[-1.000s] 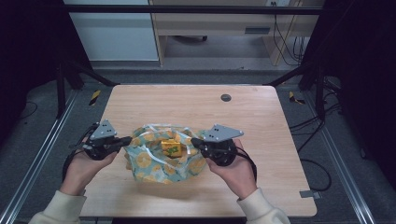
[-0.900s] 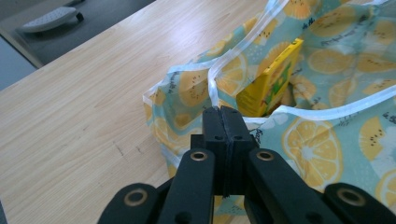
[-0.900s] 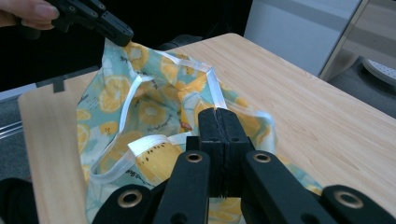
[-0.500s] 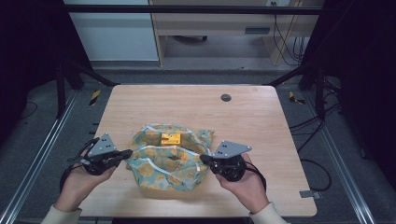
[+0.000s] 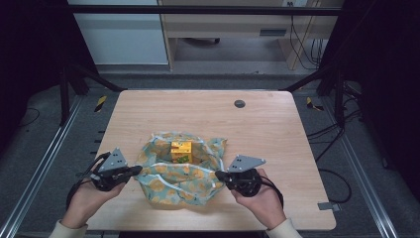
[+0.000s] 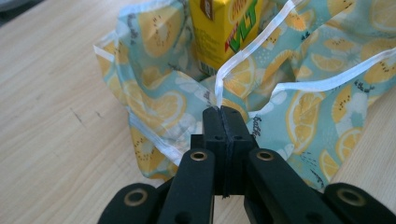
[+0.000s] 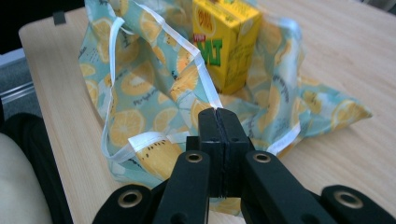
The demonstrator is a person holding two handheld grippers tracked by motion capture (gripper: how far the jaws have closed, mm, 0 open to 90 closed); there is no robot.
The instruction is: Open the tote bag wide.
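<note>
- 1 cloth bag [image 5: 179,179] on my counter [image 5: 198,111], teal w/ lemon-slice print & white edging; lies near the front edge, about mid-width, mouth spread wide & facing up
- 1 yellow drink carton [image 5: 181,151] inside the bag, upright, toward the far side of the opening; red & green lettering on its face in the left gripper view [image 6: 229,28], same carton in the right gripper view [image 7: 226,42]
- Nothing else visible in the bag; its folds hide part of the inside, so can't vouch for the bottom
- 2 grippers, one per hand, both low at the counter & either side of the bag
- Left gripper [image 5: 133,170]: jaws closed, pinching the bag's white edging on its left rim; in the left gripper view [image 6: 223,112] the tape runs straight up out of the closed tips
- Right gripper [image 5: 221,175]: jaws closed, pinching the white edging on the right rim; right gripper view [image 7: 217,112] shows the tape coming out between the tips toward the carton
- 2 grey three-cornered plates, 1 on top of each gripper
- 2 hands, left [image 5: 86,198] & right [image 5: 260,198], coming in from the near edge, light sleeves at the wrists
- 1 small dark round disc [image 5: 239,103] on the counter, far side, right of centre, well apart from the bag
- Rim sags between my two grips; carton stands clear of both jaws
</note>
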